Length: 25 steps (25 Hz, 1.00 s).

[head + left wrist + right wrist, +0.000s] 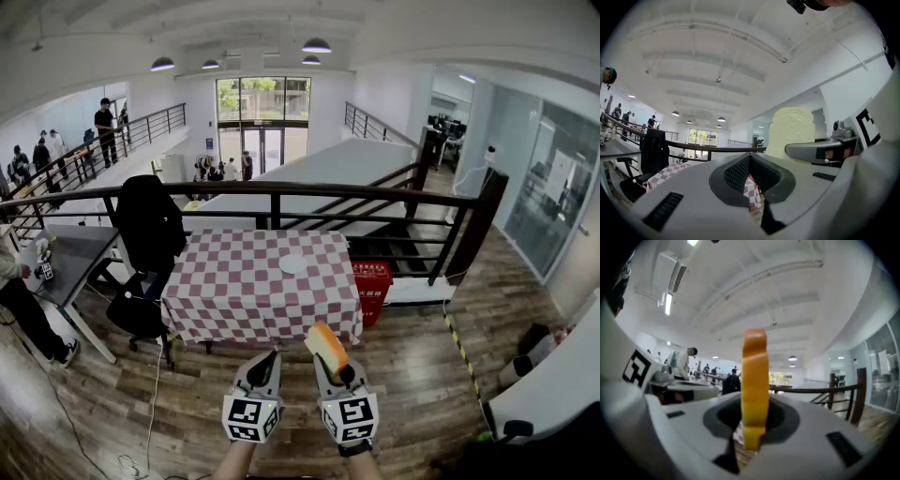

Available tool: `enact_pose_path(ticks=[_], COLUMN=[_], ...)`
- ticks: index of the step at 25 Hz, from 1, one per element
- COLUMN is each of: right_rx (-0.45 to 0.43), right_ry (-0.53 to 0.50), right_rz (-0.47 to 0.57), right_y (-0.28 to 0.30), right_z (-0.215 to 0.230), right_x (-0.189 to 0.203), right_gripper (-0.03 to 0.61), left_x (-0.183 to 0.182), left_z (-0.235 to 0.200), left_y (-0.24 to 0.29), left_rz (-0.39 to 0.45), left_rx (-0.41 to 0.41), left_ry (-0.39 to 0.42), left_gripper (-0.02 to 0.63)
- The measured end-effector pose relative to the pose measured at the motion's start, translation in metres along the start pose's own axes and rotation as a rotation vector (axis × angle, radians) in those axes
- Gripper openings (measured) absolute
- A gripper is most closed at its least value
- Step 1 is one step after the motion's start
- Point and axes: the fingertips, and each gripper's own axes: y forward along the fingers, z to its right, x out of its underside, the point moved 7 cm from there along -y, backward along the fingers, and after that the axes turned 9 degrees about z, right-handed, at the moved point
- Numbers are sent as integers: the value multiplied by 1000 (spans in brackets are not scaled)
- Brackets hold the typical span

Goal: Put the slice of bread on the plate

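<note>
Left claw [269, 357]: drawn together on nothing. Its own view [751, 185] shows only a thin slit between the dark pads, with checked cloth behind it. It is held over the wooden floor, short of the table's near edge.

Plate: a small round white plate [292, 264] lies on the table with the red-and-white checked cloth [234, 291], right of centre and nearer the far edge. Nothing is on it.

Bread: a pale slice of bread with an orange-brown crust [325, 345] is off the table, in the air before its near edge.

Right claw [340, 372]: clamped on the lower end of the slice, level, just right of the left claw.

Key relation: the plate is ahead of the right claw and slightly to its left, across most of the cloth. The slice stands on edge, its long axis rising out of the claw and leaning towards the table, so I judge it must be carried forward and laid flat. The right hand holds it; the left is no closer to the plate.

View differences: the right gripper view [752, 427] shows only the thin crust edge [754, 380]. The left gripper view shows the broad pale face [791, 131]. Only the head view shows the plate.
</note>
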Motion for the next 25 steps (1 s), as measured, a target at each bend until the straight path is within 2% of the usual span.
enact_pose_path(ticks=[5,9,13,18,25], right_rx=[40,25,13,36,31], right_ry=[76,105,108,121,121], right_rz=[10,19,-9,-69,-88], right_y=[-18,-3,24,93,228], right_z=[33,48,53,73,95], right_x=[18,25,48,82,85], right_gripper=[97,97,97,97,97], left_x=[21,33,59,83,86], left_z=[26,17,-6,-46,-124], left_y=[-5,4,33,107,220], left_rz=[-44,-75,-102,-98,-104], left_rx=[-13,-39,-57,-1,50], left_ry=[-151,-122,-175,-207,-223], left_gripper=[18,18,18,18,18])
